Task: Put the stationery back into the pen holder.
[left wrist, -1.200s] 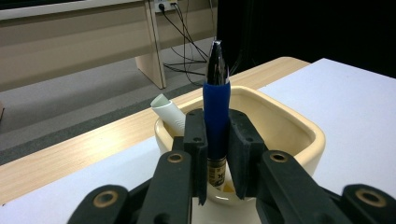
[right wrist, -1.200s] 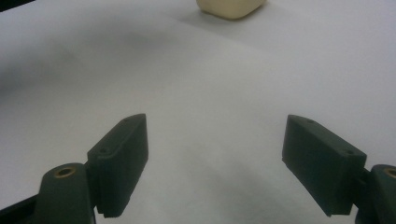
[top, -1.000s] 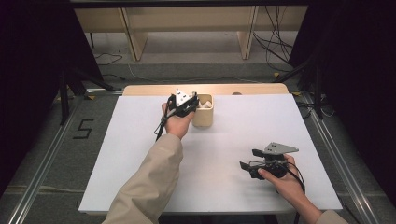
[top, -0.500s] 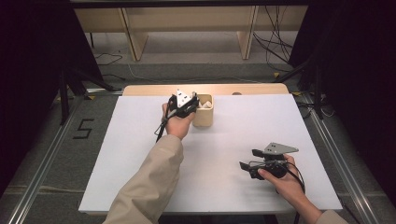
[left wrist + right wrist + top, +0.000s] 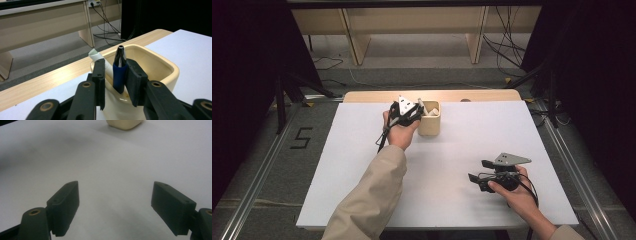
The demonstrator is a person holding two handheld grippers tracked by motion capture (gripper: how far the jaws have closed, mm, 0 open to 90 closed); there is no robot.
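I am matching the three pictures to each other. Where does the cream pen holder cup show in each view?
High view: the cream cup stands at the far middle of the white table, just right of the left gripper.
Left gripper view: it sits centre-right, behind the black fingers, with a blue pen in it.
Right gripper view: its base pokes in at the top edge.
Shared landmark: the white table.

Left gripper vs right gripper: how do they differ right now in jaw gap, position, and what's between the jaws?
The left gripper has a narrow gap and has just been opening; the right gripper stands wide.

The left is at the cream cup near the far edge; the right is low over bare white table, near side.

A blue pen stands between the left's jaws, beside a white pen; the right's hold nothing.

Both have black jaws.
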